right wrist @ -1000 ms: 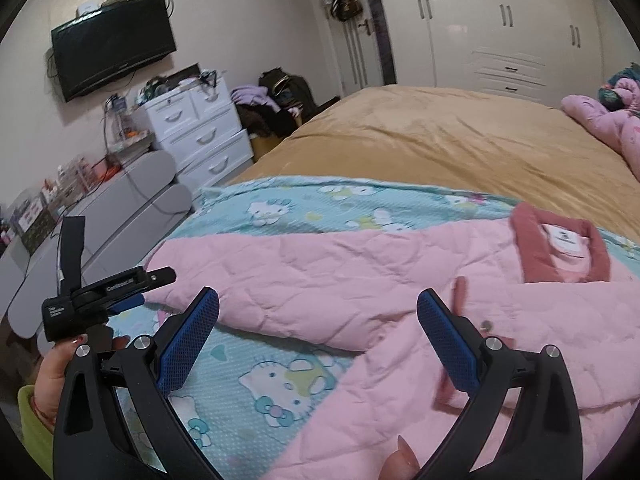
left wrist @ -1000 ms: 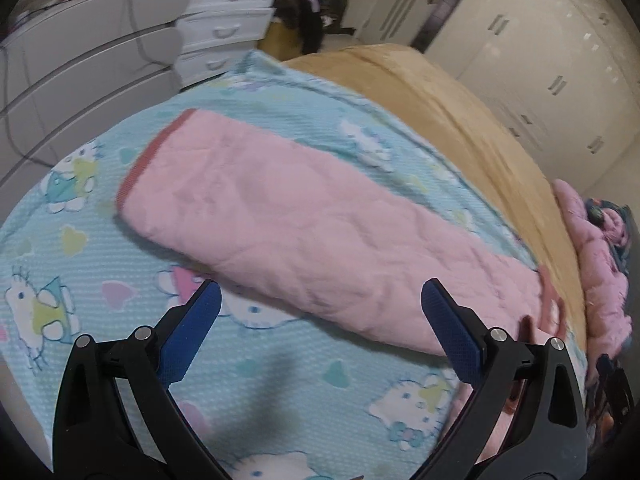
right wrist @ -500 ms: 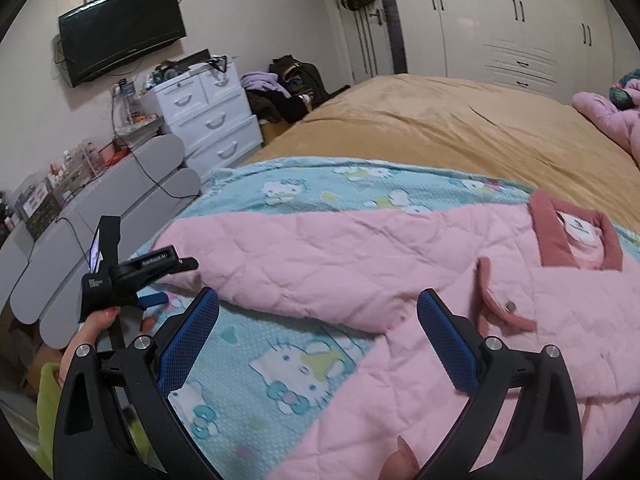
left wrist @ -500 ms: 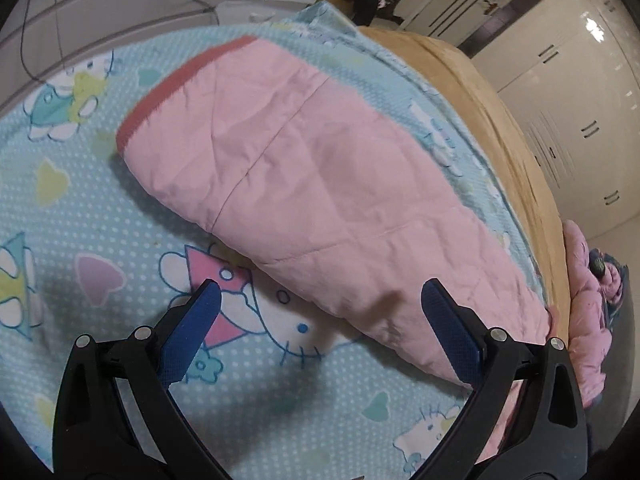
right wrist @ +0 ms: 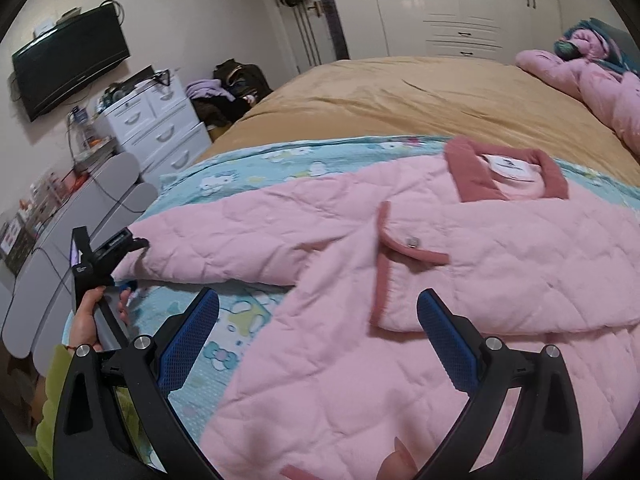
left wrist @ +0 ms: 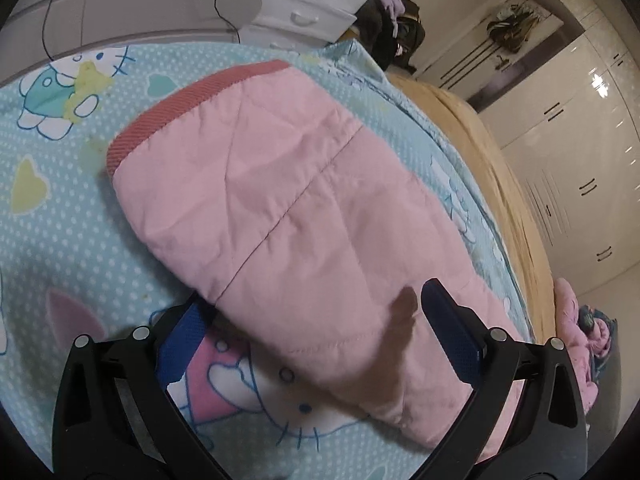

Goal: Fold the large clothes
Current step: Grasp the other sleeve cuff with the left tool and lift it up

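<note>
A pink quilted jacket (right wrist: 400,288) with a dark pink collar lies spread on a teal cartoon-print blanket (right wrist: 248,320) on the bed. Its sleeve (left wrist: 280,216), with a dark pink cuff, stretches out to the left. My left gripper (left wrist: 312,312) is open, its jaws straddling the sleeve's near edge, one fingertip (left wrist: 188,328) partly under the fabric. It also shows in the right wrist view (right wrist: 120,264) at the sleeve end. My right gripper (right wrist: 316,328) is open and empty, low over the jacket's front beside the chest pocket (right wrist: 404,276).
A tan bedspread (right wrist: 400,96) covers the far bed. More pink bedding (right wrist: 592,80) lies at the far right. White drawers (right wrist: 156,128), a grey curved bench (right wrist: 80,216) and a wall TV (right wrist: 68,60) stand left. Wardrobes (right wrist: 460,4) line the back wall.
My left gripper has moved in close to the sleeve, from hovering short of it to straddling its edge. My right gripper has moved forward and lower over the jacket front.
</note>
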Motion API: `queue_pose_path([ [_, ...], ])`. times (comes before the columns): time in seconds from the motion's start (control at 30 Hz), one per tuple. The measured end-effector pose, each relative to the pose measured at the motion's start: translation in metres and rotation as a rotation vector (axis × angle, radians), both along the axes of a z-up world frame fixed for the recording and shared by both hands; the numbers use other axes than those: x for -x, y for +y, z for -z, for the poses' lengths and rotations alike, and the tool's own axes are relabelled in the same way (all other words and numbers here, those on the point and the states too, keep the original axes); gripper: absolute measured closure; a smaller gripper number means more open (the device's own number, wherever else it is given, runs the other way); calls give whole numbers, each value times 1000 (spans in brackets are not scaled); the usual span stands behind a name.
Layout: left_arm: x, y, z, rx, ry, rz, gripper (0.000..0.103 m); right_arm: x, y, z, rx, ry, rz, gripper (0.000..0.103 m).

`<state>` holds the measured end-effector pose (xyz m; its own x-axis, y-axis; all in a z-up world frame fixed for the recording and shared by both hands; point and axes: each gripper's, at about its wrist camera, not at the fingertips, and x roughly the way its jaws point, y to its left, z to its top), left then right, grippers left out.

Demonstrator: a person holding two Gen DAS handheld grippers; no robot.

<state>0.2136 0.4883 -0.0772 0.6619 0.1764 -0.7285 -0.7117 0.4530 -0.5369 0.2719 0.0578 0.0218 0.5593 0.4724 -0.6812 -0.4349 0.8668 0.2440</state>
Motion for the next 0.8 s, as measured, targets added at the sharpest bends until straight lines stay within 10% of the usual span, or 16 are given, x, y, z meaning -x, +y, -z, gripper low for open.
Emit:
queue_pose_path([
  [0.3, 9, 6, -17, -65, -89, -46, 72, -6, -35, 0, -27, 4, 64, 4],
  [0.8, 6, -23, -82, -167, -254, 45, 90, 4, -74, -15, -91, -20, 128, 4],
])
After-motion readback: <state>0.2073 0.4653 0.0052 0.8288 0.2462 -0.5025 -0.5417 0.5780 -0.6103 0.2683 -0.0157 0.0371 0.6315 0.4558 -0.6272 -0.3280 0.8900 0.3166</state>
